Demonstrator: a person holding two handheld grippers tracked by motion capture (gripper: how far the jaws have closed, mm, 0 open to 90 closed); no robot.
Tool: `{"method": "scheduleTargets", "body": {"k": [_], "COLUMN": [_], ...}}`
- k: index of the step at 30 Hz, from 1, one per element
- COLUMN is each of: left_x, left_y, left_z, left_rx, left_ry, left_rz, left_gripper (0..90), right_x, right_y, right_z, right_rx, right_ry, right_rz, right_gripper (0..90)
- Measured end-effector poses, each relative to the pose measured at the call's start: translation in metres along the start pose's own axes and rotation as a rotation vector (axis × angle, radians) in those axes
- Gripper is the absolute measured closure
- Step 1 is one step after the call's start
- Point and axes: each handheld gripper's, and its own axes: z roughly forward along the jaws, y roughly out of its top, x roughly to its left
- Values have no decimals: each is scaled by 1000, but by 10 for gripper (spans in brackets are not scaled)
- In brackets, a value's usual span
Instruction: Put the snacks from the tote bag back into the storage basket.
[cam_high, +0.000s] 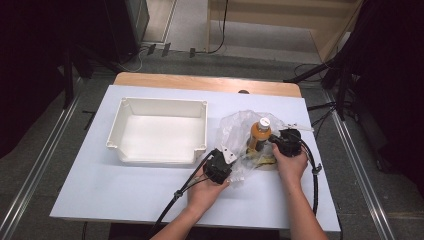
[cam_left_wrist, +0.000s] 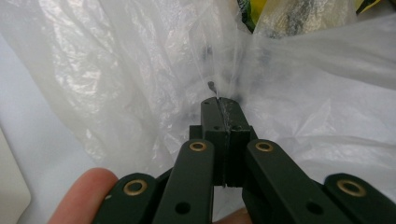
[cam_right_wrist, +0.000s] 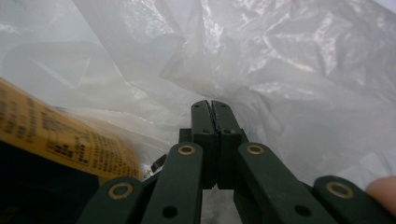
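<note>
Now mid-step: both tools pinch plastic bag (cam_high: 235, 131) on table (cam_high: 100, 190), right of white bin (cam_high: 160, 131). Left tool (cam_left_wrist: 218, 103) pressed together on film; right tool (cam_right_wrist: 211, 106) likewise. Bottle (cam_high: 260, 134) stands upright inside bag. Next, likely: spread bag mouth apart, without tipping bottle.

My fingers (cam_left_wrist: 219, 135): matt black plastic, brass-coloured rivets, pinching thin film. Bag (cam_high: 235, 127): clear plastic film, crinkled, glossy highlights. Bottle (cam_high: 259, 134) inside: orange printed label, smooth white cap. Tray (cam_high: 159, 131): white moulded plastic, smooth, slight sheen. Surface (cam_high: 120, 185): matt white top, pale wood showing at far edge. Cables: black, rubbery.
</note>
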Motion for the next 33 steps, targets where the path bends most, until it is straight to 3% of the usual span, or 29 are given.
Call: {"method": "scheduleTargets", "body": {"k": [2,3,4,7,9,10,11,12,13,17,20,21,22,23,24,25,26,27,29,33], "left_x": [1,3,3,11,17,17,20,20,20,17,12,9,2,0,-3,-3,-4,-8,-10,-12], "left_y": [-2,-5,-5,-5,-2,-2,1,1,5,9,10,9,4,1,-2,-2,-5,-11,-14,-14], "left_z": [-3,-15,-15,-42,-52,-52,-62,-62,-70,-79,-73,-65,-48,-39,-31,-31,-25,-17,-12,-11], "left_rx": [-28,-106,-106,-229,-272,-272,-310,-310,-344,-420,-381,-335,-232,-183,-140,-140,-101,-53,-11,-15], "left_ry": [0,-7,-7,-23,-54,-54,-80,-80,-114,-210,-228,-227,-208,-193,-187,-187,-187,-165,-146,-129], "left_rz": [-9,-31,-31,-76,-120,-120,-151,-151,-171,-162,-137,-121,-92,-78,-71,-71,-64,-38,-17,-1], "left_gripper": [900,900,874,816,774,754,736,709,667,533,522,522,542,567,589,622,622,695,803,893], "right_x": [-1,0,0,5,7,7,9,9,10,12,17,17,20,20,20,19,19,18,20,22], "right_y": [0,0,0,2,1,1,-1,-1,-3,-9,-19,-19,-26,-29,-31,-33,-33,-37,-41,-43], "right_z": [-6,-10,-10,-35,-47,-47,-58,-58,-66,-79,-79,-79,-74,-72,-69,-67,-67,-62,-56,-49], "right_rx": [-36,-58,-58,-127,-163,-163,-190,-190,-210,-239,-207,-207,-169,-148,-129,-116,-116,-91,-54,-10], "right_ry": [46,64,64,115,118,118,129,129,139,155,181,181,172,158,149,144,144,130,111,66], "right_rz": [-3,-8,-8,-47,-66,-66,-57,-57,-53,-48,-50,-50,-86,-98,-101,-98,-98,-102,-125,-153], "right_gripper": [853,817,817,711,703,703,687,687,680,669,669,669,719,747,782,814,814,861,893,900]}}
